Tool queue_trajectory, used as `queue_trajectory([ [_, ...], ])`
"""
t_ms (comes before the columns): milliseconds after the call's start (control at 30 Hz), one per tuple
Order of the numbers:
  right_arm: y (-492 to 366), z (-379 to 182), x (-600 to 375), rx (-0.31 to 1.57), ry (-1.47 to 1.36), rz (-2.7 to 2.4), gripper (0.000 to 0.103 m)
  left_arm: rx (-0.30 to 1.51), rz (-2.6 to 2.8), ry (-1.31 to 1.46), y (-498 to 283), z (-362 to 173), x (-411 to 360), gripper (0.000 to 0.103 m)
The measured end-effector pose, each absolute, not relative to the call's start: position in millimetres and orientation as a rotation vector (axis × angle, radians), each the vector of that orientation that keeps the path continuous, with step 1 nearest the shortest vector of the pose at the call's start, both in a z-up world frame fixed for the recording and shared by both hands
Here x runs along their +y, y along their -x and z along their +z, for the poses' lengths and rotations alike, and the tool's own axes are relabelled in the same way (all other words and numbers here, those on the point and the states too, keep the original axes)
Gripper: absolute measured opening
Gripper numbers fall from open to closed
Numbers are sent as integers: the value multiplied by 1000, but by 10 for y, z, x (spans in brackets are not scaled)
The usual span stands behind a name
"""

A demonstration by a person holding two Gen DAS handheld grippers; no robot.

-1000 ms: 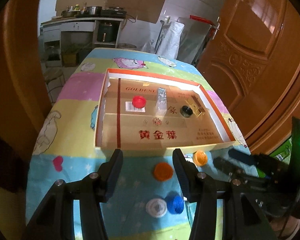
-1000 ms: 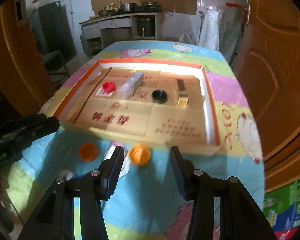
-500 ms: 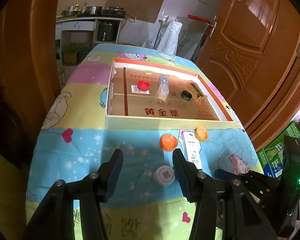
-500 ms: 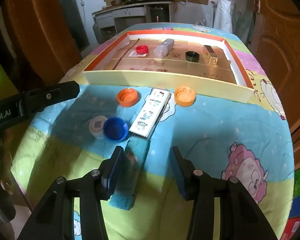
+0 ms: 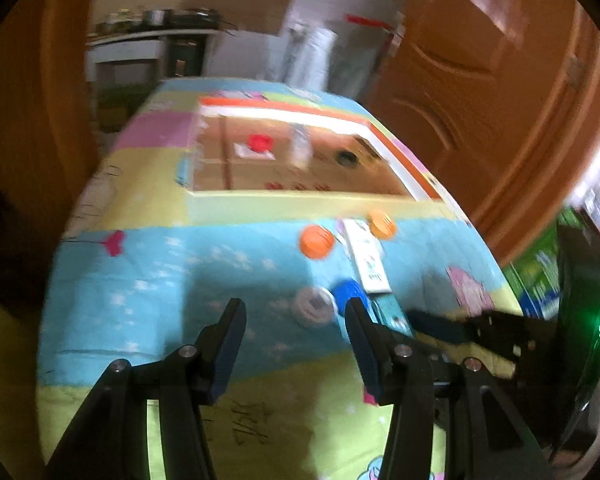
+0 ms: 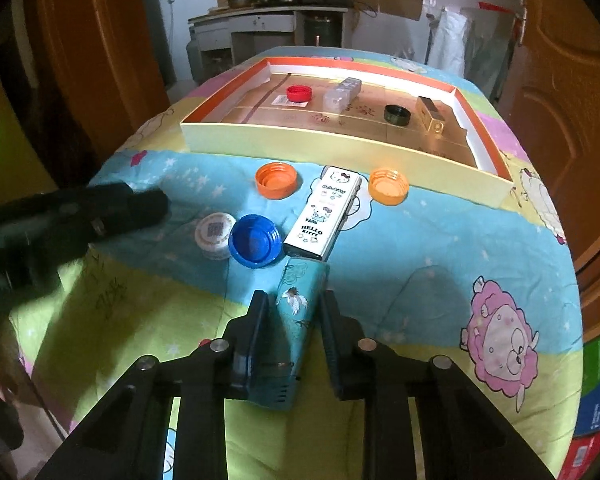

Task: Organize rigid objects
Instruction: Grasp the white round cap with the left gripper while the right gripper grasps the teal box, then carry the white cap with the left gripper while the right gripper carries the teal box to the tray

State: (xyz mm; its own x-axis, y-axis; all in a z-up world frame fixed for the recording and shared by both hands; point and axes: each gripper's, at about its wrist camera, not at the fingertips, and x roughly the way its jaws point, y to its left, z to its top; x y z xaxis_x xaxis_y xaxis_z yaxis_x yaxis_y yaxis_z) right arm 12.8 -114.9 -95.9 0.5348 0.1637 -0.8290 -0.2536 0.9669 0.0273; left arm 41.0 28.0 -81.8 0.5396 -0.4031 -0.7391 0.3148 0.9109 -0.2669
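While the cardboard tray [image 6: 332, 140] fills the twelve o'clock half of the quilted table [image 6: 420, 248], the right gripper [image 6: 293, 312] tilts steeply down at six o'clock, its jaws closing around the teal box [image 6: 298, 296] lying between them. At nine o'clock the left gripper [image 5: 294, 320] also angles down, jaws apart and empty, with the white cap [image 5: 315, 305] and blue cap [image 5: 346, 294] beyond at one o'clock.
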Motion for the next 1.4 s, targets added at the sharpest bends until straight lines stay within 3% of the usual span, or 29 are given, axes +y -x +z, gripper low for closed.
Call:
queue_trajectory([
  [600,-64,-939,-1382,979,87,195,26,962,-432,-71,-639,-1080,-68,50],
  [700,-64,-941,-1386,977,86,199,26,949,-423,-79,-667,-1088,-78,43],
  [767,-65,-945,-1396,978,81,203,26,937,-408,-89,-670,-1094,-81,31],
  [1400,-104,-680,-1444,900,28,217,23,830,-357,21,-450,-664,162,30],
])
